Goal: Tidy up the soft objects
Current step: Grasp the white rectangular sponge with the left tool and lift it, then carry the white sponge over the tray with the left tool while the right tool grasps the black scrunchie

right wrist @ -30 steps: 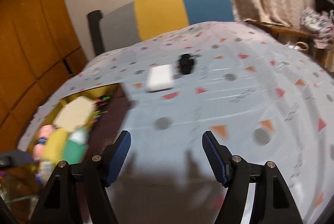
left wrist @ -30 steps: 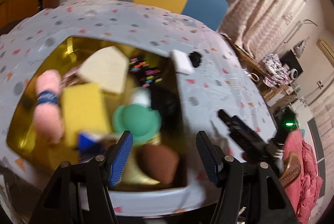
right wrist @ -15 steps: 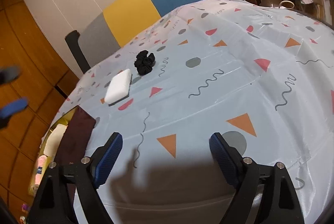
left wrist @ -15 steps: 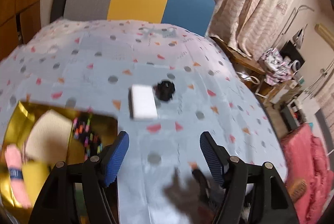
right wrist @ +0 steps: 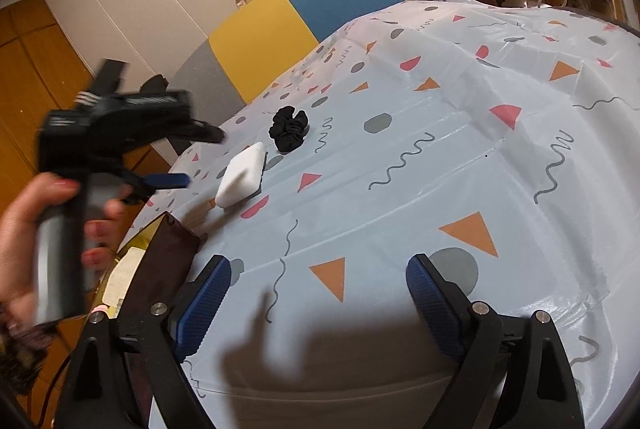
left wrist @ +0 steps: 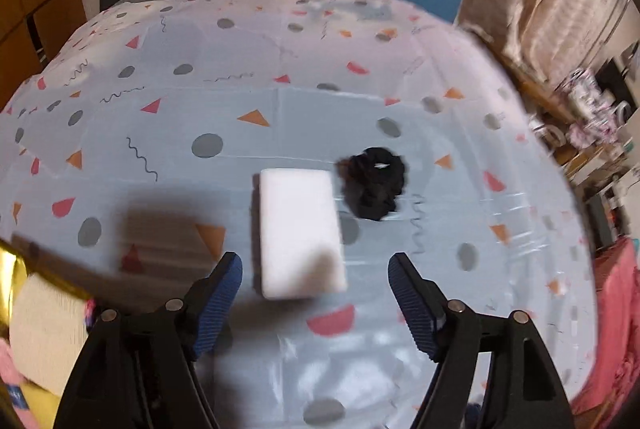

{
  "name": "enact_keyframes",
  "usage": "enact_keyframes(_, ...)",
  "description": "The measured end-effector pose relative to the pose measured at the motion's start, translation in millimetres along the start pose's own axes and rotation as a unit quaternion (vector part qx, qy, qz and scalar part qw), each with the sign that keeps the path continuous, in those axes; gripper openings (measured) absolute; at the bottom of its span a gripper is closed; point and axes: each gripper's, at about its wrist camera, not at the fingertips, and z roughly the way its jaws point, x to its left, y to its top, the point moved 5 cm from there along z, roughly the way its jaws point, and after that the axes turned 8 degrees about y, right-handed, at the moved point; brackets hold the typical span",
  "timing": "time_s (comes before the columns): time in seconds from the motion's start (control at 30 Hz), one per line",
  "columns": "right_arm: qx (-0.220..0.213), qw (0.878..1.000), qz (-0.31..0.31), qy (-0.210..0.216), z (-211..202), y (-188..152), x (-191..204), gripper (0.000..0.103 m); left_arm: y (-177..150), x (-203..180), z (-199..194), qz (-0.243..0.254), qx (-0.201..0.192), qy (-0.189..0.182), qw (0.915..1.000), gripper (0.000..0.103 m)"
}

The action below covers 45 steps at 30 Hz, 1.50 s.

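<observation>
Left wrist view: the left claw (left wrist: 314, 303) hangs over the surface (left wrist: 240, 117), its jaws opening and released, the near end of the white sponge (left wrist: 299, 231) between the blue pads (left wrist: 218, 303) but untouched. The black scrunchie (left wrist: 374, 189) lies just right of the sponge. Right wrist view: the right claw (right wrist: 318, 303) is opening too, grasping nothing, over bare patterned cloth; a hand (right wrist: 36, 225) holds the left claw at far left.

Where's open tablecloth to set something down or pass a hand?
Wide bare tablecloth right of the black scrunchie and in front of the right claw. Crowded on the left: white sponge beside the scrunchie, the left claw opening over the sponge, and the filled box at the edge.
</observation>
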Motion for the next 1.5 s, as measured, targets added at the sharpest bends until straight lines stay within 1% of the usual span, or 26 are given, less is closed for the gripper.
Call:
enact_keyframes(0.13, -0.002, 1.000, 0.001, 0.004, -1, 0, 0, 0.092, 4, -4, 22, 0.001, 0.008, 0.001, 1.0000, 0.078)
enact_keyframes(0.23, -0.002, 1.000, 0.001, 0.004, -1, 0, 0, 0.092, 3, -6, 32, 0.015, 0.010, 0.022, 0.9996, 0.078)
enact_keyframes(0.3, -0.002, 1.000, 0.001, 0.004, -1, 0, 0, 0.092, 3, -6, 39, 0.017, 0.019, 0.023, 0.9994, 0.078)
enact_keyframes(0.4, -0.003, 1.000, 0.001, 0.004, -1, 0, 0, 0.092, 0, -3, 49, 0.016, 0.029, 0.037, 0.9987, 0.077)
enact_keyframes(0.43, -0.002, 1.000, 0.001, 0.004, -1, 0, 1, 0.092, -2, -1, 52, 0.018, 0.035, 0.042, 0.9983, 0.074)
enact_keyframes(0.47, -0.002, 1.000, 0.001, 0.004, -1, 0, 1, 0.092, -3, -2, 53, 0.024, 0.033, 0.050, 0.9979, 0.071)
enact_keyframes(0.5, -0.002, 1.000, 0.000, 0.003, 0, 0, 1, 0.092, -4, -1, 53, 0.029, 0.031, 0.054, 0.9976, 0.061)
enact_keyframes(0.53, -0.002, 1.000, 0.000, 0.003, 0, 0, 1, 0.092, -6, -2, 52, 0.035, 0.029, 0.055, 0.9975, 0.057)
enact_keyframes(0.6, -0.002, 1.000, -0.001, 0.002, 0, 0, 1, 0.092, -7, -3, 49, 0.044, 0.024, 0.047, 0.9977, 0.057)
enact_keyframes(0.7, -0.002, 1.000, -0.001, 0.002, 1, 1, 1, 0.092, -9, -4, 40, 0.042, 0.012, 0.032, 0.9985, 0.057)
enact_keyframes(0.83, -0.001, 1.000, -0.001, 0.002, 0, 1, 0, 0.092, -12, -3, 19, 0.033, -0.011, 0.005, 0.9994, 0.056)
enact_keyframes(1.03, 0.000, 1.000, -0.003, 0.000, 1, 0, 0, 0.092, -20, 1, -11, 0.032, -0.040, -0.021, 0.9985, 0.056)
enact_keyframes(1.13, 0.000, 1.000, -0.003, 0.000, 1, 1, 0, 0.092, -25, 10, -29, 0.028, -0.053, -0.035, 0.9976, 0.056)
enact_keyframes(1.27, 0.001, 1.000, -0.004, -0.001, 2, 0, 0, 0.092, -42, 26, -63, 0.025, -0.069, -0.064, 0.9952, 0.056)
enact_keyframes(1.37, 0.004, 1.000, -0.006, -0.005, 3, 0, 0, 0.092, -55, 41, -83, 0.024, -0.081, -0.071, 0.9939, 0.056)
enact_keyframes(1.5, 0.015, 1.000, -0.013, -0.018, 6, -1, 2, 0.092, -72, 69, -107, 0.006, -0.092, -0.079, 0.9926, 0.056)
